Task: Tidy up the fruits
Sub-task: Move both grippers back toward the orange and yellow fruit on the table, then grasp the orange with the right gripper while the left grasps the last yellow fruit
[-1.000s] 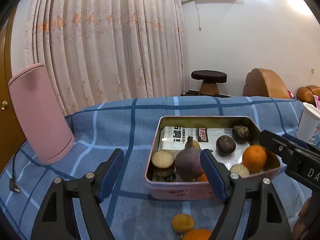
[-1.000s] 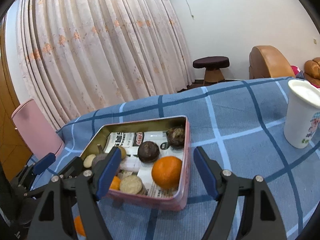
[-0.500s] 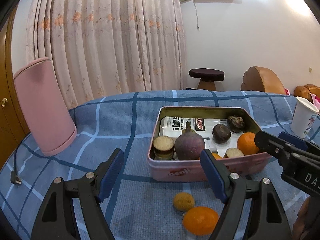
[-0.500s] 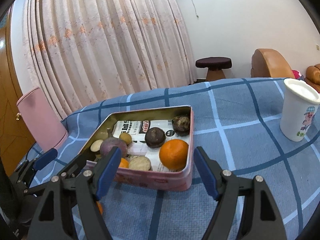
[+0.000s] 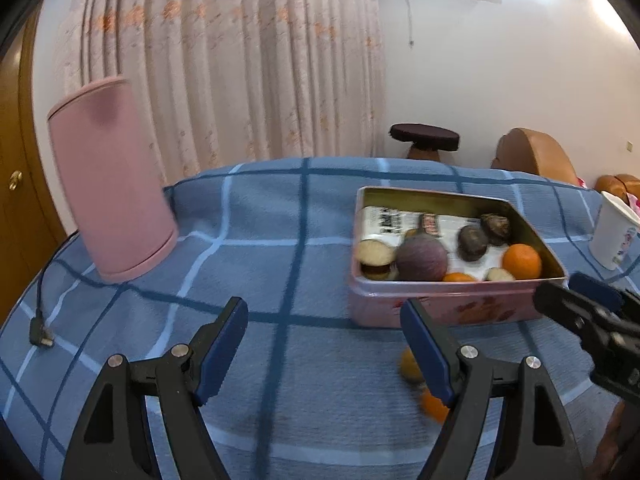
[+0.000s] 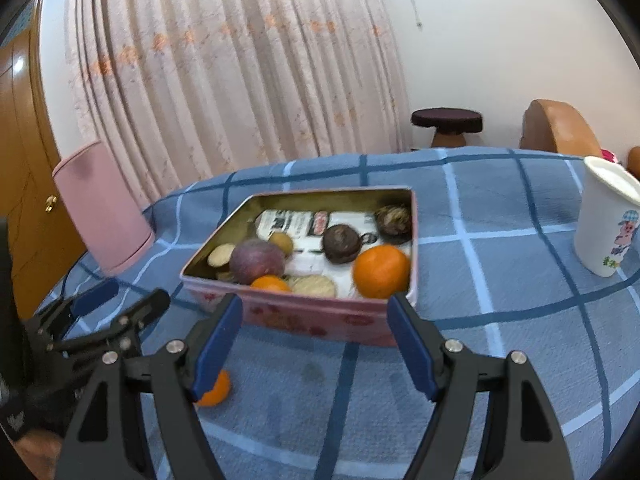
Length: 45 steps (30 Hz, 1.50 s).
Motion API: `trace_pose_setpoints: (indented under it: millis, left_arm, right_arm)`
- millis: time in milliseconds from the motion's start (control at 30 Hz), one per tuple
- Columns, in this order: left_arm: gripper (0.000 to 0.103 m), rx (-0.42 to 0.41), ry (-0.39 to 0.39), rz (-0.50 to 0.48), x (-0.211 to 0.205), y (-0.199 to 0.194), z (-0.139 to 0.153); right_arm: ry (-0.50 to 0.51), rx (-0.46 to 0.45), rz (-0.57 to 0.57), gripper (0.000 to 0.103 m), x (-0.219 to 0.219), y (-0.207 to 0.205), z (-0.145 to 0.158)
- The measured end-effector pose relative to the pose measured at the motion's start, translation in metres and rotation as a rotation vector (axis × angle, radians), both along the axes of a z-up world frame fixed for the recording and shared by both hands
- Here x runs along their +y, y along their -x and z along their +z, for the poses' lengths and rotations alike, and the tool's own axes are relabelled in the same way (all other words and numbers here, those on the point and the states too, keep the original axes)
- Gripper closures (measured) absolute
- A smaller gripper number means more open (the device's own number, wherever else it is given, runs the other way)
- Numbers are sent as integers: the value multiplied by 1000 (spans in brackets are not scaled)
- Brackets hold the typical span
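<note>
Jaws gape; tin [image 6: 320,322] ahead, orange [image 6: 214,392] outside.

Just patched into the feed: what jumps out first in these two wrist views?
The pink tin mid-table on the blue checked cloth, holding a big orange, a purple round vegetable and darker fruits. A loose orange lies on the cloth before it. A pink cylinder stands far left, a white cup right.
</note>
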<state>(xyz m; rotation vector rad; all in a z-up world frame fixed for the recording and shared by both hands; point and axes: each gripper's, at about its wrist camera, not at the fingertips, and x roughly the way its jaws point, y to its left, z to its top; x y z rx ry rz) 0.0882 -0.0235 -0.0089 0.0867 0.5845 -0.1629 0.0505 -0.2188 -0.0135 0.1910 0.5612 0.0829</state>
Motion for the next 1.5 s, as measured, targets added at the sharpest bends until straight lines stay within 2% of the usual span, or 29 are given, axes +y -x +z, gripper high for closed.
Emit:
trace_pose_setpoints:
  millis: [233,467,667,700,767,800,967,1167,1333,1500]
  left_arm:
    - [23,34,21,60,30,-7,-2]
    - [23,74,24,72,36,-12,-7]
    - [23,79,10,30,27,-11,-8]
    - [23,79,12,21,25,-10,-8]
    - [23,76,12,8,23,-9,-8]
    - [23,75,12,3,21,-9,-8]
    - [23,80,25,-7,20,-9,-8]
    - [23,87,39,-23,19,-9,-8]
    - [23,88,64,-112,6,-1,-5]
    - [23,85,19,-179,-14,6,-6]
  right_arm:
    - [21,63,161,25,32,-4,-10]
    - [127,135,287,27,69,-7,-21]
    - [166,220,340,40,82,-15,-35]
    - [170,239,341,50,83,-17,-37]
    - [173,256,328,61,81,-19,-40]
    - [170,256,331,63,80,-18,-40]
    - [196,246,309,63,72,-9,-37]
    - [121,190,230,63,41,-1,-25]
    - [64,119,157,63,24,3,-10]
    - [45,70,94,63,12,7,0]
